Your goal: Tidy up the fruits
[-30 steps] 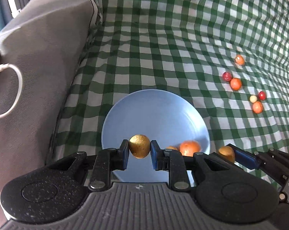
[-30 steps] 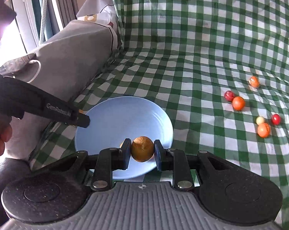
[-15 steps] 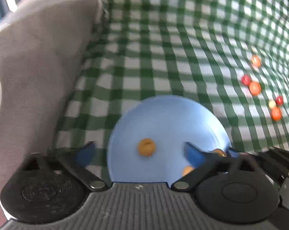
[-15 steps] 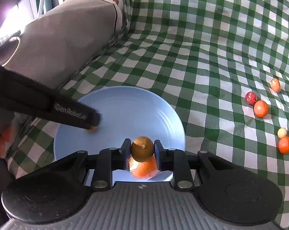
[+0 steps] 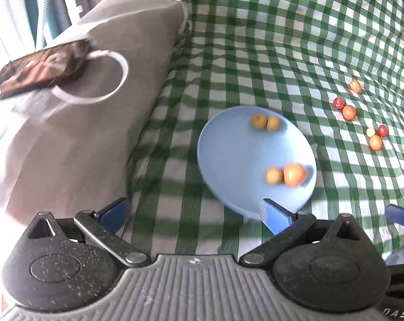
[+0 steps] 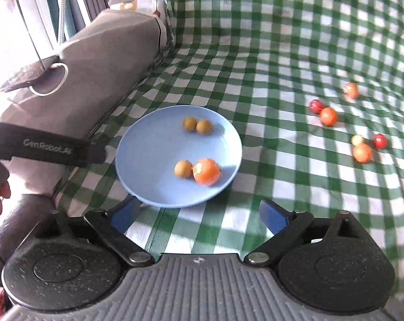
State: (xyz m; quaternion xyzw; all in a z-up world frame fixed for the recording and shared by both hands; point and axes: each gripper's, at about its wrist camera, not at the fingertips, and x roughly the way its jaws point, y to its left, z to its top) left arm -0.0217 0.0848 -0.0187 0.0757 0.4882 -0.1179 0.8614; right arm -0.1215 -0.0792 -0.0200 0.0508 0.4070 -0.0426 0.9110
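A blue plate (image 5: 228, 149) (image 6: 148, 144) lies on the green checked cloth. It holds three small brown fruits and one orange fruit (image 6: 206, 171) (image 5: 294, 174): two brown ones (image 6: 197, 125) touch at the far side, and one brown fruit (image 6: 183, 169) rests against the orange. My left gripper (image 5: 195, 215) is open and empty, pulled back from the plate's near edge. My right gripper (image 6: 199, 214) has its jaws opening wide, with nothing between them, just short of the plate. Several small red and orange fruits (image 6: 328, 116) (image 5: 349, 112) lie loose on the cloth to the right.
A grey cushion (image 5: 76, 101) (image 6: 100, 53) borders the cloth on the left, with a dark phone (image 5: 38, 72) and a white ring on it. The left gripper's black body (image 6: 46, 149) and a person's hand reach in at the left of the right wrist view.
Both grippers let go of their brown fruits, which now lie in the plate. Both jaws went from shut to wide, and both grippers drew back from the plate.
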